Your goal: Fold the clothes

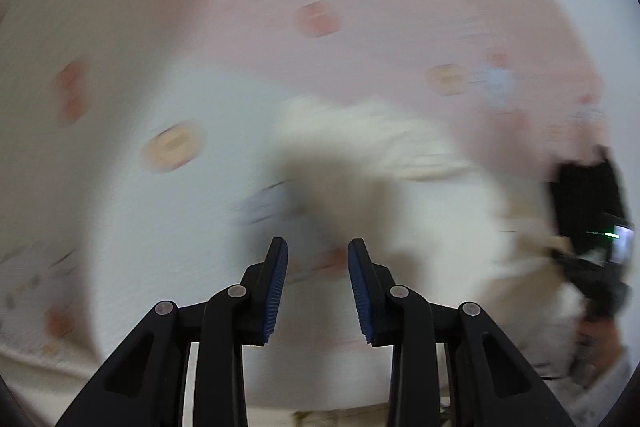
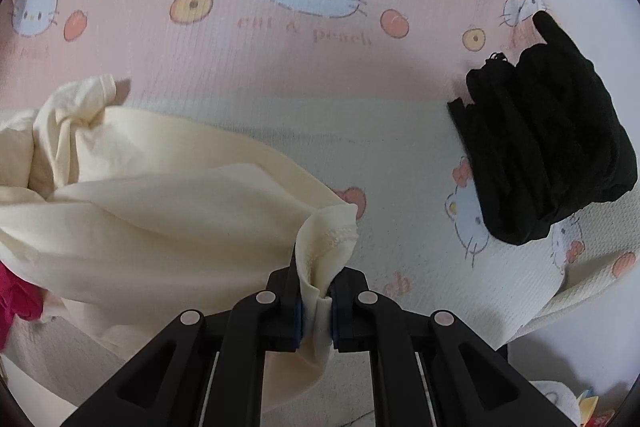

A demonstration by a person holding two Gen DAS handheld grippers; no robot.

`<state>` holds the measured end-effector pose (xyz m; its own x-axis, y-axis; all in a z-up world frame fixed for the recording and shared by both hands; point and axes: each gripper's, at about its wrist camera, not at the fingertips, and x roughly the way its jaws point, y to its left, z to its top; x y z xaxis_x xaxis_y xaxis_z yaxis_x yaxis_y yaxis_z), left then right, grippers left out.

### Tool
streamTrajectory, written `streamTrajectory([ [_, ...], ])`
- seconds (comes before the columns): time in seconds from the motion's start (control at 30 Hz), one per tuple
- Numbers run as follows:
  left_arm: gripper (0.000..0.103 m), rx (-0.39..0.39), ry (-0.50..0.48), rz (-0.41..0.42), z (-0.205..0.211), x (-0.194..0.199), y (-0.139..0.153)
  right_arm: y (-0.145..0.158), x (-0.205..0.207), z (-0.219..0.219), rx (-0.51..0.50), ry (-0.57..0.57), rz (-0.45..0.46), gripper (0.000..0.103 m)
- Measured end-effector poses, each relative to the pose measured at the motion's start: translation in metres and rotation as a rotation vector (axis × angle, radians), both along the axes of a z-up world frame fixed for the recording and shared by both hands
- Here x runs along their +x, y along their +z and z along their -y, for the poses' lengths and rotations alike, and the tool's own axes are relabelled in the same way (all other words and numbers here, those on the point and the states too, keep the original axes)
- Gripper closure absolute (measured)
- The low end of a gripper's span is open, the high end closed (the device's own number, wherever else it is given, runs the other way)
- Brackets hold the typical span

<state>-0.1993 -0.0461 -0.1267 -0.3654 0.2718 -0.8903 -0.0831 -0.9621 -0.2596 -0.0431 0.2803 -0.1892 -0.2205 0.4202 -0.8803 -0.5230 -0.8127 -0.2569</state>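
Right gripper (image 2: pixel 316 307): I clamp a hem of the cream garment (image 2: pixel 160 211).
Cream garment: bunched on the printed sheet (image 2: pixel 280 67).
Left gripper (image 1: pixel 317 291): jaws apart, view blurred, seemingly empty.
Black clothes (image 2: pixel 544 147): folded, right.

The cream garment (image 2: pixel 160 203) is crumpled and loose, and it spreads to the left of the right tongs (image 2: pixel 317 311), whose pads pinch its hemmed corner so that this corner stands up between them. The black garment (image 2: pixel 544 143) lies folded in a thick bundle, ahead and to the right of these tongs, well apart from the cream one.
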Motion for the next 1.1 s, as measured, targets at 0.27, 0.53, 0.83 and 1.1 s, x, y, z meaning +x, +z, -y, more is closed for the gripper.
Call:
streamTrajectory([
  [0.27, 0.071, 0.142, 0.045, -0.063, 0.017, 0.012, 0.027, 0.001, 0.006, 0.000, -0.072, -0.019, -0.032, 0.095],
  [0.53, 0.022, 0.148, -0.072, -0.094, -0.043, 0.012, 0.044, 0.026, 0.013, 0.009, -0.171, -0.020, -0.150, 0.041],
  [0.83, 0.022, -0.008, -0.172, -0.159, -0.088, 0.021, 0.055, 0.042, 0.025, 0.028, -0.232, 0.013, -0.202, 0.034],
  [1.1, 0.022, -0.188, -0.313, -0.249, -0.131, 0.033, 0.060, 0.034, 0.043, 0.036, -0.366, -0.012, -0.241, 0.033],
])
